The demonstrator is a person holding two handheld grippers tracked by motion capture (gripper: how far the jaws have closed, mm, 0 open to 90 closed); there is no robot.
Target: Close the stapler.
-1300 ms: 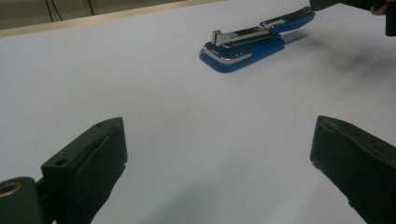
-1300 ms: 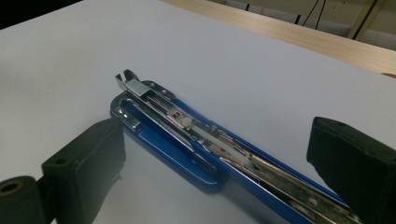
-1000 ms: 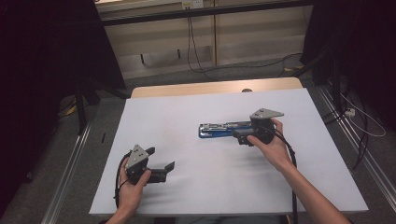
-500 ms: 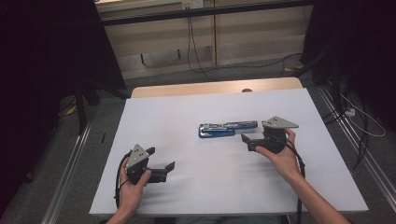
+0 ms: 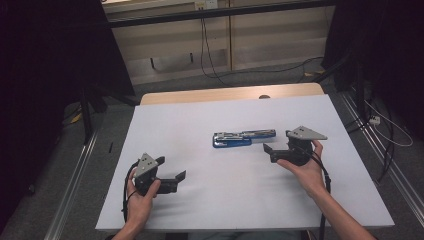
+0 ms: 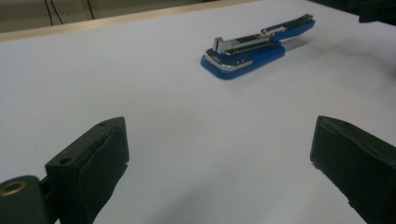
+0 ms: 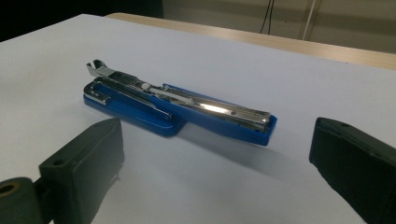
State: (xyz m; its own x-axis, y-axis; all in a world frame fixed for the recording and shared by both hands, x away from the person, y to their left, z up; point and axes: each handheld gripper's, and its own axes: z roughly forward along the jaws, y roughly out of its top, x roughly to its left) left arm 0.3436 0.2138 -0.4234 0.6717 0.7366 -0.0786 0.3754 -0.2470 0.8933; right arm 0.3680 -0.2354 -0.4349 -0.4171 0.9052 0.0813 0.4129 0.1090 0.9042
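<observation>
Since a second ago the right gripper (image 5: 269, 151) has let go of the blue stapler (image 5: 243, 138) and drawn back toward four o'clock; its jaws stand apart, just beside the stapler's right end. Left gripper (image 5: 181, 179), jaws also apart, has stayed near the table's (image 5: 200, 120) seven o'clock corner. Near the table's middle, the stapler lies flat, long axis running nine to three o'clock, its base at nine, with bare tabletop around it

Lab-like recording space: white table (image 5: 200, 125) ringed by dark curtains (image 5: 45, 60), cables (image 5: 215, 50) on floor behind table.
</observation>
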